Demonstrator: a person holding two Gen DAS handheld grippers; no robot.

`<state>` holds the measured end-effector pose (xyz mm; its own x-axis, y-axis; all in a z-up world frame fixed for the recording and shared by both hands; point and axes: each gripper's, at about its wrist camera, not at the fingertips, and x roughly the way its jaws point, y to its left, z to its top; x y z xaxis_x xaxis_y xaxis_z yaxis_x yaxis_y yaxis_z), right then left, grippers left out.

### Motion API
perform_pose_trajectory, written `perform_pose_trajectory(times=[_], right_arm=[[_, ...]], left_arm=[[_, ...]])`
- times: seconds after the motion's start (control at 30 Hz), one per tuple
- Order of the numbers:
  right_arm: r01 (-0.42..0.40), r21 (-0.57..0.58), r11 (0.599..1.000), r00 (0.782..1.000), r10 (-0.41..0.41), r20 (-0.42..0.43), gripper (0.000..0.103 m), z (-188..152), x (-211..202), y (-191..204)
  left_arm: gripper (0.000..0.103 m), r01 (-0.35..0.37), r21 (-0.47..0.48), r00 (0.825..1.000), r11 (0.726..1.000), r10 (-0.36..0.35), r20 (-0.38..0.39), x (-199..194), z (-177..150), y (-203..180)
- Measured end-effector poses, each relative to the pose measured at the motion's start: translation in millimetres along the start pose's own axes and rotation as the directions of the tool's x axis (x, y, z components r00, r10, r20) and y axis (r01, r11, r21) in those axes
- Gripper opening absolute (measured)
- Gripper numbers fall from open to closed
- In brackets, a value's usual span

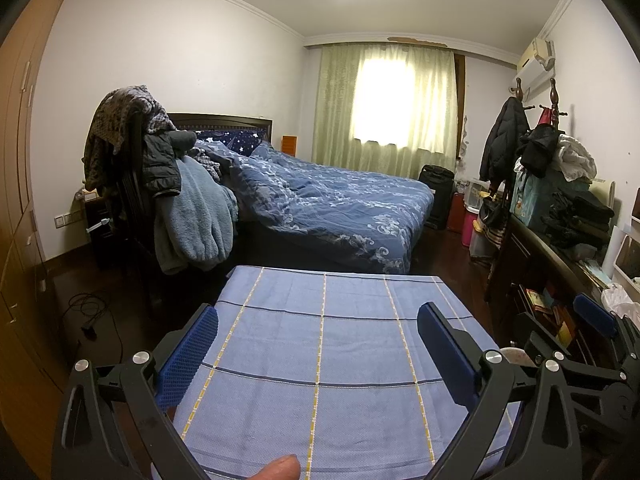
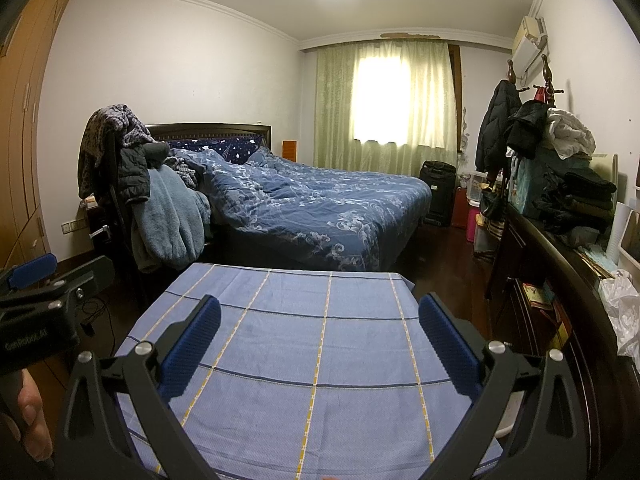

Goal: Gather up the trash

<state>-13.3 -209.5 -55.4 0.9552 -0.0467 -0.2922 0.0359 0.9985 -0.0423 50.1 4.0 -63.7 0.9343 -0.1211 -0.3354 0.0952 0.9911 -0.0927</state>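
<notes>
**A:** Start on the left. Why is so much draped over that chair [image 1: 132,184]?

**B:** It looks to be serving as a clothes rack: a jacket and a pale blue fleece robe [image 1: 196,220] hang off its back, just beside the bed [image 1: 332,200]. None of it reads as trash.

**A:** And the left gripper [image 1: 318,354]?

**B:** It hangs over the blue checked tablecloth [image 1: 320,360] with its jaws spread wide and nothing between them. I'd guess it is held level and ready while the person looks the room over.

**A:** The right gripper [image 2: 320,346]?

**B:** Same posture, beside its partner: released, empty, above the same cloth, whose top is bare.

**A:** So where is the trash?

**B:** The likeliest candidate is the crumpled white plastic bag [image 2: 622,312] on the dark sideboard [image 2: 560,280] at far right, well apart from both grippers. Whether it is the trash or the bag meant to receive it, I cannot tell.
</notes>
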Motion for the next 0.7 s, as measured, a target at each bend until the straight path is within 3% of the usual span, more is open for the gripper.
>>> perform_pose_trajectory(times=[0.4, 0.7], right_arm=[[0.0, -0.002, 1.0, 1.0, 0.0, -0.001, 0.1, -0.9, -0.4, -0.5], [0.0, 0.0, 1.0, 1.0, 0.0, 0.0, 0.1, -0.4, -0.5, -0.1]], left_arm=[[0.099, 0.003, 0.0, 1.0, 1.0, -0.003, 0.001, -0.6, 0.2, -0.6], [0.099, 0.012, 0.02, 0.997, 1.0, -0.013, 0.07, -10.7, -4.5, -6.7]])
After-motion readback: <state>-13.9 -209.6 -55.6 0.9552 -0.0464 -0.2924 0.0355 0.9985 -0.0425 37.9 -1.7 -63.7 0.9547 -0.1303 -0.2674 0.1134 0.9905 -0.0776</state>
